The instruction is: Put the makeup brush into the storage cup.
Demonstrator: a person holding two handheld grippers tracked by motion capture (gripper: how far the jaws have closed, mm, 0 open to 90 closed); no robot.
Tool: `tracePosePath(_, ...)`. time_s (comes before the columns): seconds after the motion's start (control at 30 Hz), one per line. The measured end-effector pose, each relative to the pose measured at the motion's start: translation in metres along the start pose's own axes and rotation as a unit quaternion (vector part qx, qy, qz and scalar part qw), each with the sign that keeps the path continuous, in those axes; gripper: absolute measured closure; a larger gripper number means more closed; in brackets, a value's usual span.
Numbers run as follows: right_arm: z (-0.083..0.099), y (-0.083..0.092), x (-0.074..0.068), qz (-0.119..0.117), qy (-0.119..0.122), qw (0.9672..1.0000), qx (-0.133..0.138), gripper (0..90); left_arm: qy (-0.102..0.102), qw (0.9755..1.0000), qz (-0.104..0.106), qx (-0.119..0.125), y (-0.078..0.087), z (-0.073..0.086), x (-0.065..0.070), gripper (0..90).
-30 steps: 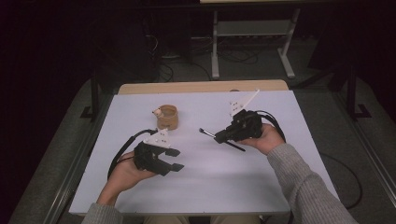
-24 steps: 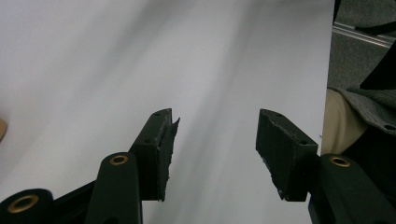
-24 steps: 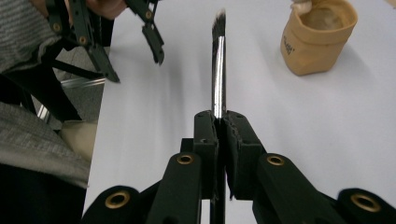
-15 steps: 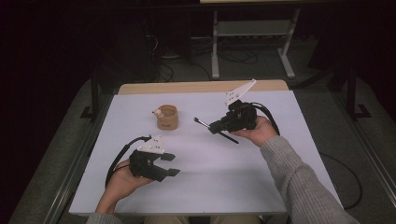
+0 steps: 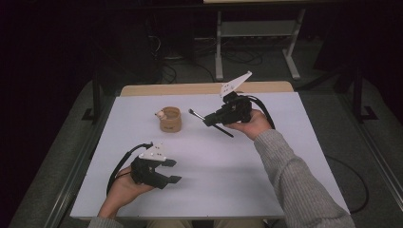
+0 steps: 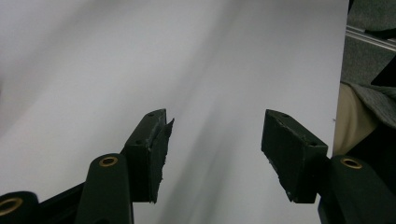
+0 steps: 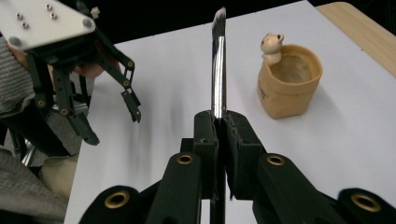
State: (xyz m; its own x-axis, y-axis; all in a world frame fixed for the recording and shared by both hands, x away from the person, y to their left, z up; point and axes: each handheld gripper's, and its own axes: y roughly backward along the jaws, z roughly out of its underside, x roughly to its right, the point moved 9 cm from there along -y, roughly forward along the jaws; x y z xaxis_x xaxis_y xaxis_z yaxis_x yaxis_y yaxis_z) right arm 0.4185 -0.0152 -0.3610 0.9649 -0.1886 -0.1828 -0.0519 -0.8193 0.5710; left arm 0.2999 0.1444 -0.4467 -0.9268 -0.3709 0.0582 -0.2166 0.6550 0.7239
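The brush (image 7: 218, 65) was clamped mid-handle in the right tool (image 5: 212, 119), raised over the bench (image 5: 285, 156) just right of the cup (image 5: 170, 119), seemingly for dropping in. The left tool (image 5: 172, 171), jaws apart and empty, was kept near-left, out of the way.

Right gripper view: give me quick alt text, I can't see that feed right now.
The right gripper is shut on a makeup brush whose bristle tip points away from the camera over the white table. A tan cup with a small animal figure on its rim stands to the right, and the left gripper hangs open at left.
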Motion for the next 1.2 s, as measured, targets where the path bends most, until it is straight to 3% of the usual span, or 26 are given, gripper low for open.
tracePosePath(0.17,-0.01,-0.003,0.007,0.001,-0.005,0.9999,0.014,82.8,0.003,1.0,-0.003,0.003,0.002,0.005,-0.004,39.5)
tracePosePath(1.2,-0.071,-0.052,0.031,-0.012,0.009,0.9998,0.015,82.6,0.016,0.9997,-0.01,0.016,0.007,0.012,-0.012,37.2)
